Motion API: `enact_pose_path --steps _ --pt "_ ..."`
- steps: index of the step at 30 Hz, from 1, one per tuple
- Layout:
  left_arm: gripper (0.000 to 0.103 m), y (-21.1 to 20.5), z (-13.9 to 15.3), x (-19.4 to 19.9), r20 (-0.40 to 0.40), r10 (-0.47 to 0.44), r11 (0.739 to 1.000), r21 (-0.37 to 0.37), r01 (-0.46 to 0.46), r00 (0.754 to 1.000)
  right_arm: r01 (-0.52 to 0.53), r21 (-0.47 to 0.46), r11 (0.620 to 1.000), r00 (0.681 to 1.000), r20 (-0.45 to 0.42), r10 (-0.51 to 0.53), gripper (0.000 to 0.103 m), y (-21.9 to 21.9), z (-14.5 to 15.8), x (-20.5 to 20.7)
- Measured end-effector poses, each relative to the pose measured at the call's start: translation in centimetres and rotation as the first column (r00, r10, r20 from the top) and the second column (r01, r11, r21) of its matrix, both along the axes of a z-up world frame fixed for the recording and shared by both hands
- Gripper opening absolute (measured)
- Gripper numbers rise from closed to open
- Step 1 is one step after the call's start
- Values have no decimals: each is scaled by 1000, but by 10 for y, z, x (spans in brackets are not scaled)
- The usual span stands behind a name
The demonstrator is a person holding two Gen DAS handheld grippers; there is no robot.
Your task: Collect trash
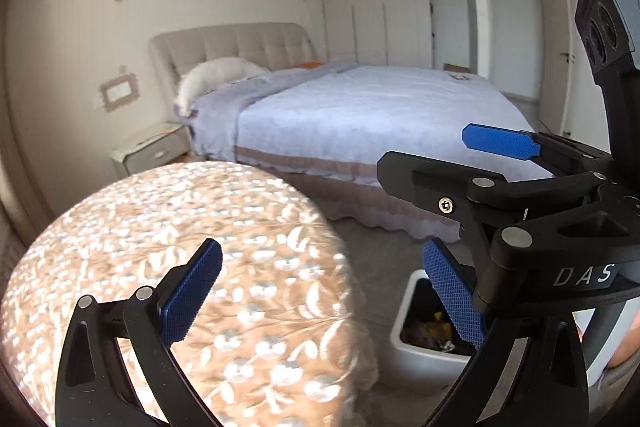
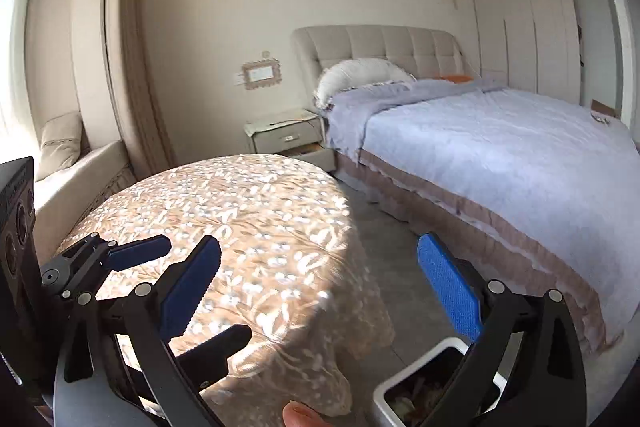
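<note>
A white trash bin (image 1: 404, 323) stands on the floor beside the round table; it holds several scraps, some yellow and brown (image 1: 434, 327). It also shows in the right wrist view (image 2: 394, 385) at the bottom. My left gripper (image 1: 320, 291) is open and empty, held above the table's edge. My right gripper (image 2: 328, 287) is open and empty, held above the gap between table and bin. The right gripper (image 1: 480, 195) appears in the left wrist view at the right, above the bin. The left gripper (image 2: 188, 287) appears in the right wrist view at the lower left.
A round table with a floral lace cloth (image 2: 224, 223) fills the foreground. A bed with a pale blue cover (image 2: 500, 155) lies to the right. A nightstand (image 2: 286, 135) stands by the headboard. A window seat (image 2: 80, 163) is at left. Grey floor (image 2: 396, 251) runs between table and bed.
</note>
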State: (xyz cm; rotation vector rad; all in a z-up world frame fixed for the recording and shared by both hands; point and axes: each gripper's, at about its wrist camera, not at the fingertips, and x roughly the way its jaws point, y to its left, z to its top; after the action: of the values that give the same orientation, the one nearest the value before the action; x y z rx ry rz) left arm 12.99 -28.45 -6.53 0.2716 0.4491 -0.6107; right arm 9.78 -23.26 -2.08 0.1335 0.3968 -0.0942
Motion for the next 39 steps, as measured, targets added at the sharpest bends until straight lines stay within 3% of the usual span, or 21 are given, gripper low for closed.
enact_pose_path --steps 6,10,17,26,32,39 --pt "98 91 22 7 47 196 978 -78 -192 979 -119 -92 989 991 54 124 98 86 17 35" --pt "98 135 33 11 91 305 950 -107 -295 948 -159 -153 975 981 84 173 98 137 28 49" --pt "98 191 44 3 121 396 912 -169 -374 910 -169 -233 958 970 133 203 98 200 41 51" --pt "98 263 44 -11 90 545 820 -266 -507 834 -194 -242 950 967 117 228 98 245 37 57" --pt "98 283 50 -24 100 582 792 -297 -534 807 -180 -238 954 968 132 215 98 267 42 54" --pt "98 285 51 -23 87 586 782 -323 -533 806 -184 -261 948 964 139 225 98 270 46 49"
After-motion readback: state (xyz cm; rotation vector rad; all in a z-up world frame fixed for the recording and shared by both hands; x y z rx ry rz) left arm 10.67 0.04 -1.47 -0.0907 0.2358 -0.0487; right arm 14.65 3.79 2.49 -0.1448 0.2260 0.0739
